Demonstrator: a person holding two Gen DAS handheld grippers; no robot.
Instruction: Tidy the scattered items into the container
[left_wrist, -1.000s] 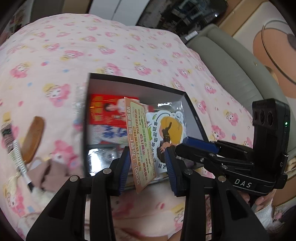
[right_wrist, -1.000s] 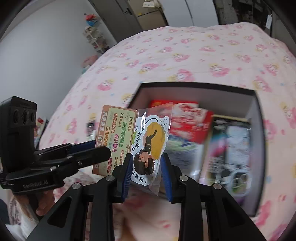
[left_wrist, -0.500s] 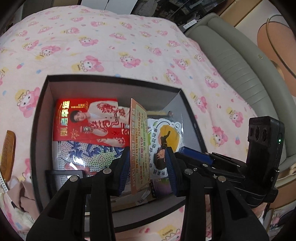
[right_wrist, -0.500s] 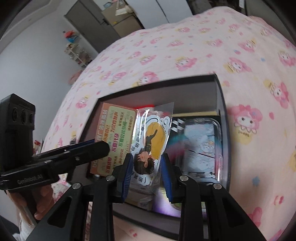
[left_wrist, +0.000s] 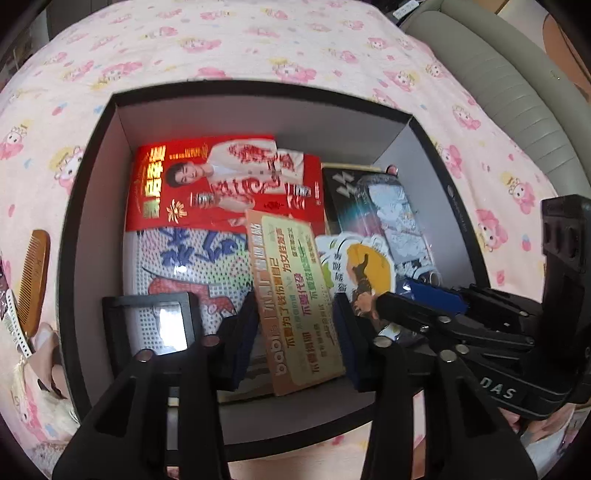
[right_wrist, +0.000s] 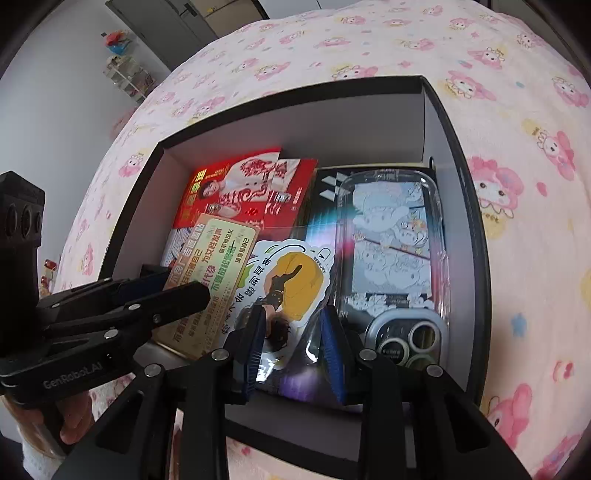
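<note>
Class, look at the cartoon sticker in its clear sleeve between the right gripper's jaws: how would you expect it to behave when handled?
The sticker looks thin and flat, so probably very light. Its clear sleeve shows glare and wrinkles, so it is likely slippery and floppy, apt to bend. Over the box, it should drop flat, not roll.

Over the open black box (right_wrist: 458, 155) on the pink bedspread (right_wrist: 517, 110), the right gripper (right_wrist: 293, 343) pinches a bagged sticker (right_wrist: 291, 280) beside a phone case (right_wrist: 391, 251) and a leaflet (right_wrist: 210, 266).
</note>
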